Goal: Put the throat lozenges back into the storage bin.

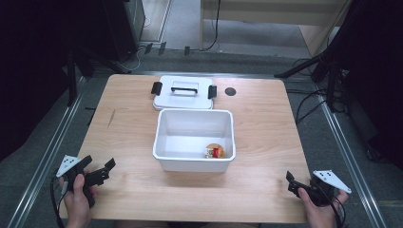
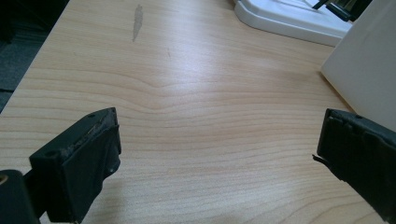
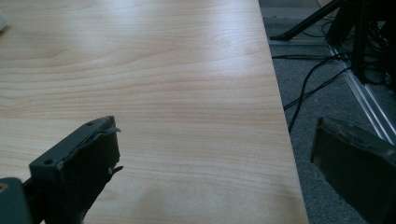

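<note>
White bin (image 1: 195, 137) sits mid-table, uncovered — one small round item with red and yellow (image 1: 214, 151) lies in its near right corner; what it is, too small to tell. One white lid (image 1: 183, 92) with a black handle and two black side clips lies flat on the table (image 1: 266, 123), just behind the bin. Left gripper (image 1: 105, 170) at the near left corner, jaws spread wide, holding nothing — bin to its right, near. Right gripper (image 1: 291, 183) at the near right edge, jaws likewise apart, well clear of the bin.
</note>
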